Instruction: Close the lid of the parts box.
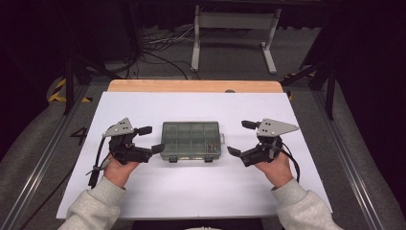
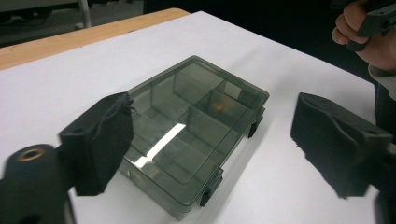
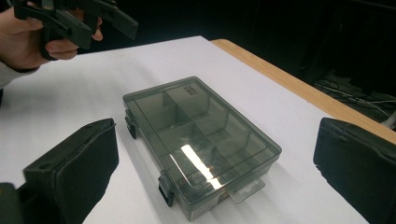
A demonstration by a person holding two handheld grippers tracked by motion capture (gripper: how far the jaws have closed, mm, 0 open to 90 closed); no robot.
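A smoky transparent compartment box (image 1: 191, 140) lies flat in the middle of the white table top (image 1: 191, 191), lid closed, with two black latches on its near side. Small amber items sit in one compartment (image 2: 219, 106). My left gripper (image 1: 151, 139) is just left of the box, open, its jaws pointing at the box's left end. My right gripper (image 1: 240, 138) is just right of it, also open. In the left gripper view the box (image 2: 187, 126) lies ahead between the spread jaws of that gripper (image 2: 219, 140). The right gripper view shows the box (image 3: 196, 140) likewise, with nothing held by the gripper (image 3: 217, 168).
A bare wooden strip (image 1: 191, 86) runs along the table's far edge. Beyond it are floor cables and a white metal stand (image 1: 234, 28). Metal rails flank the table. The other hand with its gripper (image 3: 70, 18) is seen at the top left of the right gripper view.
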